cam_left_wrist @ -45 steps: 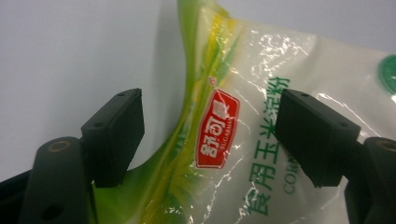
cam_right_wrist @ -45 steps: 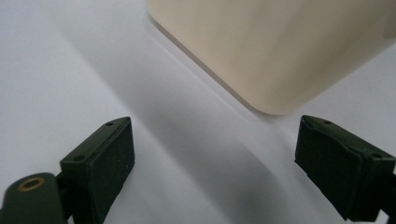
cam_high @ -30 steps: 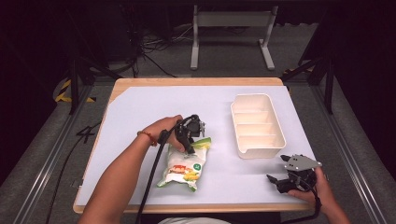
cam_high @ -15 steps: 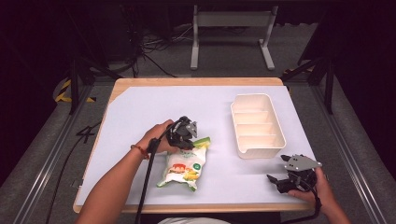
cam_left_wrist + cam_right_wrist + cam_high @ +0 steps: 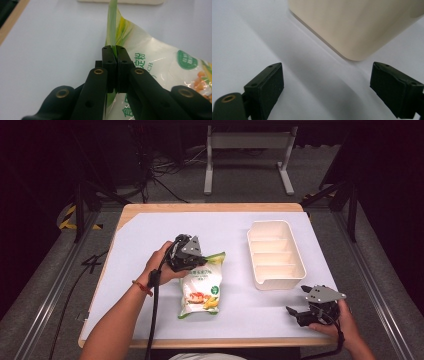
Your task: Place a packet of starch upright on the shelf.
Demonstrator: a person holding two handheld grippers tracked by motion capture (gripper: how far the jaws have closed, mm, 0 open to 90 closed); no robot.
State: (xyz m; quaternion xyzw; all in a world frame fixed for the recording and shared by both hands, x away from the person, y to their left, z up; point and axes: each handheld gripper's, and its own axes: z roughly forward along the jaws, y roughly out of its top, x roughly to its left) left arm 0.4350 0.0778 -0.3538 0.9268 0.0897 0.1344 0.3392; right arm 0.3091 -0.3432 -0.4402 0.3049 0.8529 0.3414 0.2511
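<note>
the left gripper (image 5: 112,53) is pinched tight on the green top seal of the snack bag (image 5: 201,286), its jaws closed with the thin edge standing upright between them. over the last second the person's left hand (image 5: 160,265) has swung the gripper from above the bag's top to its upper left corner and closed there, so a grasp now seems made and a lift looks likely next. the bag lies flat on the white table (image 5: 150,235), left of the divided cream tray (image 5: 276,254) and apart from it. the right gripper (image 5: 305,312) has stayed resting near the table's front edge, just beside the tray's near corner, jaws spread wide and empty.
</note>
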